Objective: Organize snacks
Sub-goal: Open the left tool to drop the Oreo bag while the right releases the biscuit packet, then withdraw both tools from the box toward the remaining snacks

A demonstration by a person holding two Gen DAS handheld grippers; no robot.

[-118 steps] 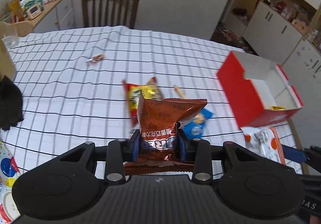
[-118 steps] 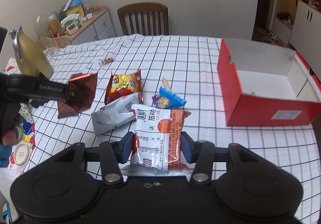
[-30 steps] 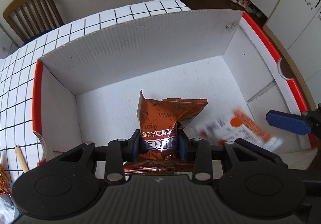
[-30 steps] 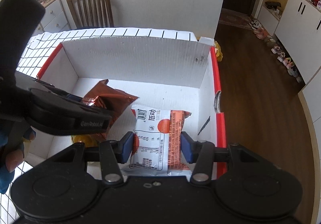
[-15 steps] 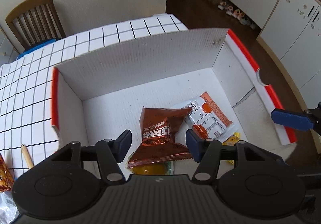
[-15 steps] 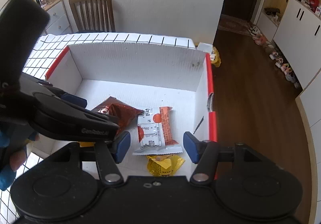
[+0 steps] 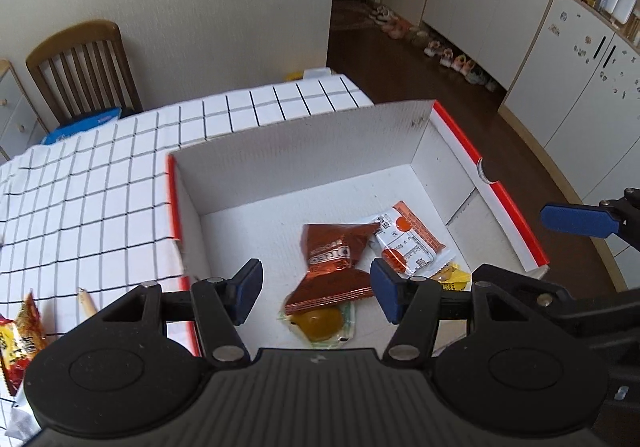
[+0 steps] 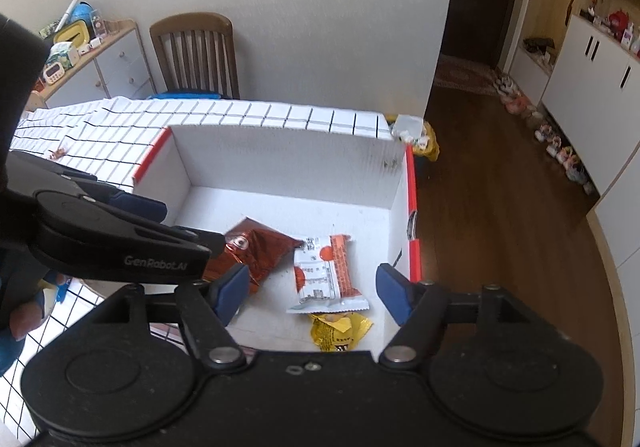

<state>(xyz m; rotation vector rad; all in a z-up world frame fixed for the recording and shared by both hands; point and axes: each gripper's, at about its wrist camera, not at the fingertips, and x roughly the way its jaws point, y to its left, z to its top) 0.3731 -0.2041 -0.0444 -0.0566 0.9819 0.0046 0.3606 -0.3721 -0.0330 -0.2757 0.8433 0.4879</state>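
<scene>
I've got both claws over the red-and-white corrugated cardboard box (image 7: 304,151), and both are released: my left gripper (image 7: 316,287) has its blue pads spread wide with nothing between them, and my right gripper (image 8: 308,293) is spread just the same, empty. Down on the white box floor lies the shiny brown Oreo packet (image 7: 334,259), flat, its far right corner touching the white-and-orange snack packet (image 7: 408,243) beside it. At the near edge of the Oreo packet a clear wrapper with a round amber sweet (image 7: 320,321) pokes out from under it. A crumpled yellow wrapper (image 8: 340,331) sits just near of the white-and-orange packet. Off to the left, outside the box, a red-and-yellow snack bag (image 7: 18,335) and a thin beige stick (image 7: 86,301) lie on the black-gridded white tablecloth (image 7: 80,191).
</scene>
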